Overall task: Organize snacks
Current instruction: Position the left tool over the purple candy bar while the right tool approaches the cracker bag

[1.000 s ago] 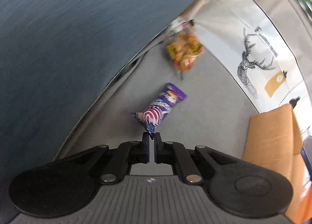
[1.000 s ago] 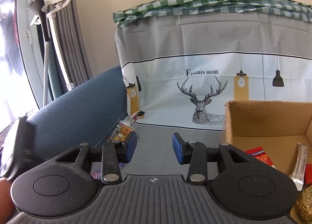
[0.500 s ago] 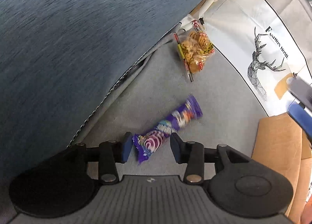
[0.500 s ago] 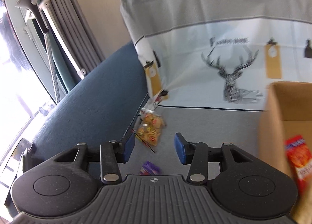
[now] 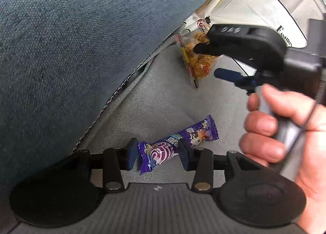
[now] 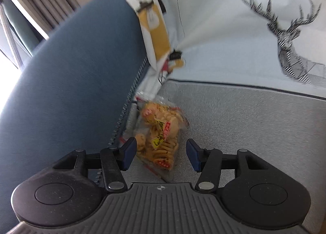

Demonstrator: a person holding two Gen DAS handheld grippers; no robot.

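A purple candy packet (image 5: pixel 175 146) lies on the grey sofa seat (image 5: pixel 154 95). My left gripper (image 5: pixel 156 155) is open, its blue pads on either side of the packet's near end, not closed on it. A clear bag of golden biscuits (image 6: pixel 161 134) lies by the seam of the blue armrest; it also shows in the left wrist view (image 5: pixel 198 60). My right gripper (image 6: pixel 161 155) is open, its pads on either side of the bag's near end. In the left wrist view the right gripper (image 5: pixel 216 60) hovers over the bag, held by a hand (image 5: pixel 285 138).
The blue sofa armrest (image 6: pixel 71 83) rises on the left. A white cloth with a deer print (image 6: pixel 289 36) hangs behind the seat. Curtains (image 6: pixel 34 1) and a bright window stand at the far left.
My left gripper opened from shut and now straddles the purple packet. My right gripper swung left and down from the cardboard box to the biscuit bag.
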